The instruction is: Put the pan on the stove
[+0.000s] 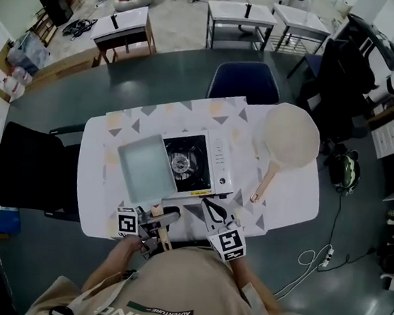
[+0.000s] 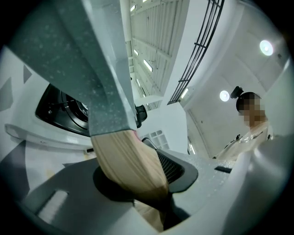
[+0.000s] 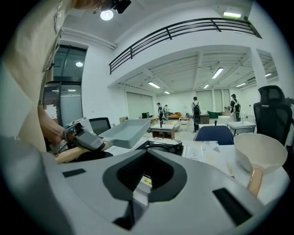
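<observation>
A square grey-green pan with a pale wooden handle is held tilted over the left side of the white portable stove, beside its black burner. My left gripper is shut on that handle at the table's near edge. Seen from the right gripper view, the pan hangs raised above the table, with the left gripper behind it. My right gripper rests just in front of the stove with its jaws together and nothing between them.
A round cream pan with a wooden handle lies on the table's right part. A blue chair stands beyond the far edge and a black chair at the left. Cables and a power strip lie on the floor to the right.
</observation>
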Action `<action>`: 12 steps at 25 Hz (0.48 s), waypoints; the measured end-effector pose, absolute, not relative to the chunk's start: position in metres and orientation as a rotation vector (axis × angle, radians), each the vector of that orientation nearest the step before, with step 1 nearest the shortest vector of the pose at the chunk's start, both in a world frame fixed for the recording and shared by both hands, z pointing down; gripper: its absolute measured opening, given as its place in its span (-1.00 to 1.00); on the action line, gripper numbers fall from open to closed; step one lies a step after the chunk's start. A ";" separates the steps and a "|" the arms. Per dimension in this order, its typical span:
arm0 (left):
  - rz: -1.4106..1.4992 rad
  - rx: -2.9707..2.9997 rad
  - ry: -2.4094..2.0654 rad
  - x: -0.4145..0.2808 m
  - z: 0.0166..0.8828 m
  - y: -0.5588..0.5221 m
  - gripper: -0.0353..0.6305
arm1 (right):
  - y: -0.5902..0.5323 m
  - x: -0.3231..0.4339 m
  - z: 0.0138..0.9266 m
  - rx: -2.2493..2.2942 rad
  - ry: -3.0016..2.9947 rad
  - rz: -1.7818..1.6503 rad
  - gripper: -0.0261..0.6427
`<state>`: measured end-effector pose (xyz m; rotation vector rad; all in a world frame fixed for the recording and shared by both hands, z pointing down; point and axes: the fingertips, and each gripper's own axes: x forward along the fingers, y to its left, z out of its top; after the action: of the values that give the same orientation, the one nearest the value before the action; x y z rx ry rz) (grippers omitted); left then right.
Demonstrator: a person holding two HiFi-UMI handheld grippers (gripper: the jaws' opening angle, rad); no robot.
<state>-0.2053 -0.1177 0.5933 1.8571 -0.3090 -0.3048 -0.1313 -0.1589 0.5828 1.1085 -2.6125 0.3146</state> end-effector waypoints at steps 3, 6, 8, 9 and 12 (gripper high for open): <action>-0.265 1.856 -0.260 -0.196 0.596 -0.125 -0.47 | -0.166 -0.124 0.581 1.146 -2.590 0.315 -0.93; -0.233 1.844 -0.217 -0.187 0.599 -0.129 -0.47 | -0.171 -0.116 0.585 1.178 -2.587 0.328 -0.93; -0.223 1.836 -0.191 -0.182 0.601 -0.131 -0.47 | -0.171 -0.112 0.586 1.180 -2.580 0.344 -0.93; -0.219 1.834 -0.179 -0.179 0.602 -0.132 -0.47 | -0.171 -0.109 0.586 1.181 -2.574 0.351 -0.93; -0.201 1.829 -0.145 -0.169 0.608 -0.137 -0.47 | -0.174 -0.098 0.590 1.210 -2.563 0.360 -0.93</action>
<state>-0.1689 -0.1369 0.6081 1.8289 -0.1451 -0.2008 -0.0978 -0.1745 0.5896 1.2099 -2.5630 0.3595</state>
